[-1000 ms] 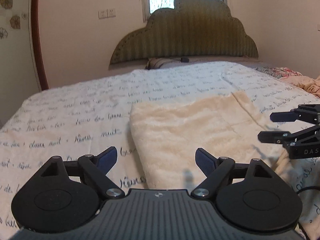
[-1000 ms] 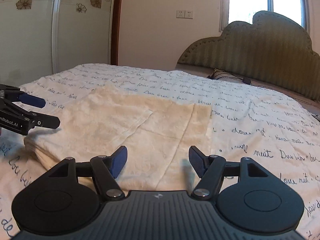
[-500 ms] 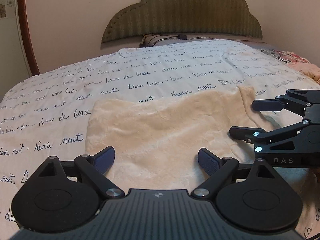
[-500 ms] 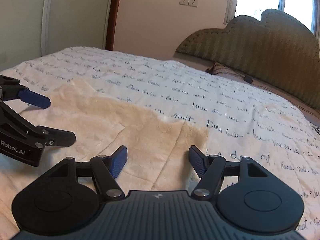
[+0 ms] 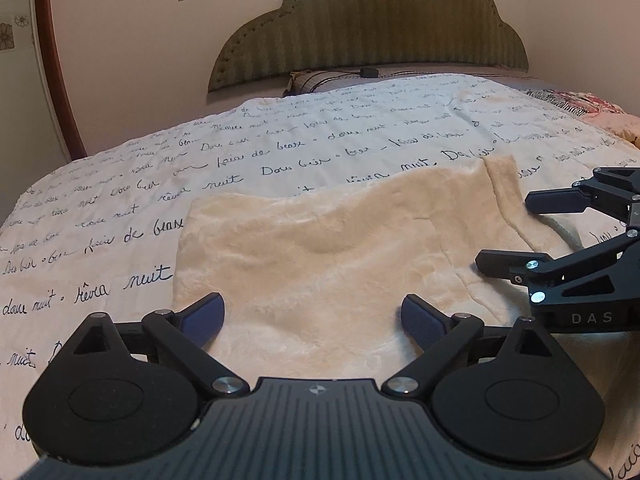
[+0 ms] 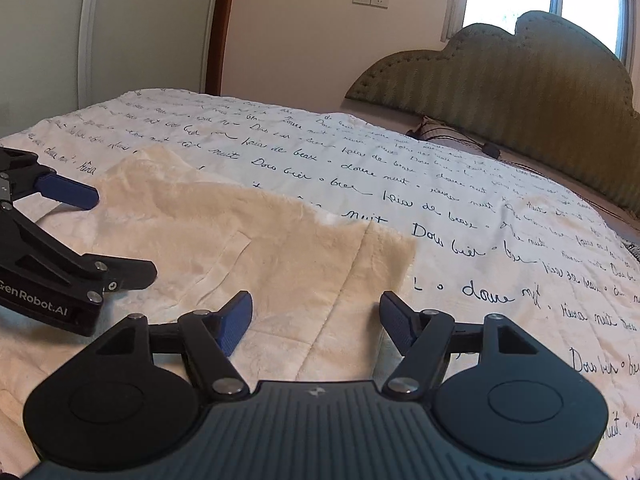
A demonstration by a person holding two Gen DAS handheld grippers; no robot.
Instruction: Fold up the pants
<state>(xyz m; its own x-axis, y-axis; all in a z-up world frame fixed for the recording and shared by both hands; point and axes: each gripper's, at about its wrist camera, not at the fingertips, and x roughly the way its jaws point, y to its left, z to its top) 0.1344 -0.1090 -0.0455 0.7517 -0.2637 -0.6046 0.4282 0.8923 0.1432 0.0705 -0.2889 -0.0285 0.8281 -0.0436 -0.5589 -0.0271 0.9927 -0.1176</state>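
Observation:
Cream fleece pants (image 5: pixel 332 248) lie folded flat on the bed, also seen in the right wrist view (image 6: pixel 248 248). My left gripper (image 5: pixel 312 316) is open and empty, low over the near edge of the pants. My right gripper (image 6: pixel 316 316) is open and empty over the pants' right part, near their right edge. The right gripper also shows at the right of the left wrist view (image 5: pixel 504 232), open above the cloth. The left gripper shows at the left of the right wrist view (image 6: pixel 120 236), open.
The bed is covered by a white sheet with black handwriting print (image 5: pixel 280 156). A green padded headboard (image 5: pixel 372 28) and a striped pillow (image 5: pixel 320 80) are at the far end. A patterned blanket (image 5: pixel 592 112) lies at the far right. A wardrobe door (image 6: pixel 40 32) stands left.
Both grippers have moved lower and closer to the pants and toward each other. Both stay open and empty. The pants have not moved.

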